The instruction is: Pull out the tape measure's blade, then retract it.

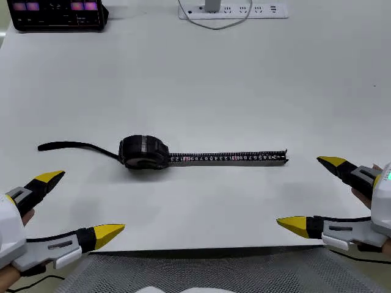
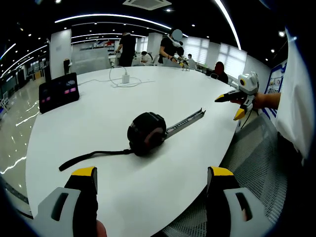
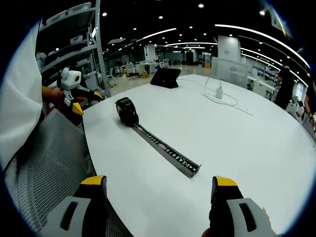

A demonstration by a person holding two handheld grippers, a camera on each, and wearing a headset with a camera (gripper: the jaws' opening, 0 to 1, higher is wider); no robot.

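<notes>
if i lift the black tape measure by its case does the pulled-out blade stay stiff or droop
The narrow marked blade lies straight, so it probably stays stiff, perhaps sagging at the tip. The thin black strap curves loosely, so it likely dangles.

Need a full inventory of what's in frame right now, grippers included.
tape measure: 1, black case, middle of the table
blade: 1, dark with pale markings, pulled out flat from the case toward the right gripper's side
strap: 1, black, trailing from the case on the opposite side
screen device: 1, black with pink tiles lit, far left corner
power strip: 1, white, far edge, white cable plugged in
table: 1, white
mesh seat: 1, grey, at the near edge
people: several, background of the left gripper view
left gripper: 1, yellow-tipped, open, near left
right gripper: 1, yellow-tipped, open, near right
</notes>
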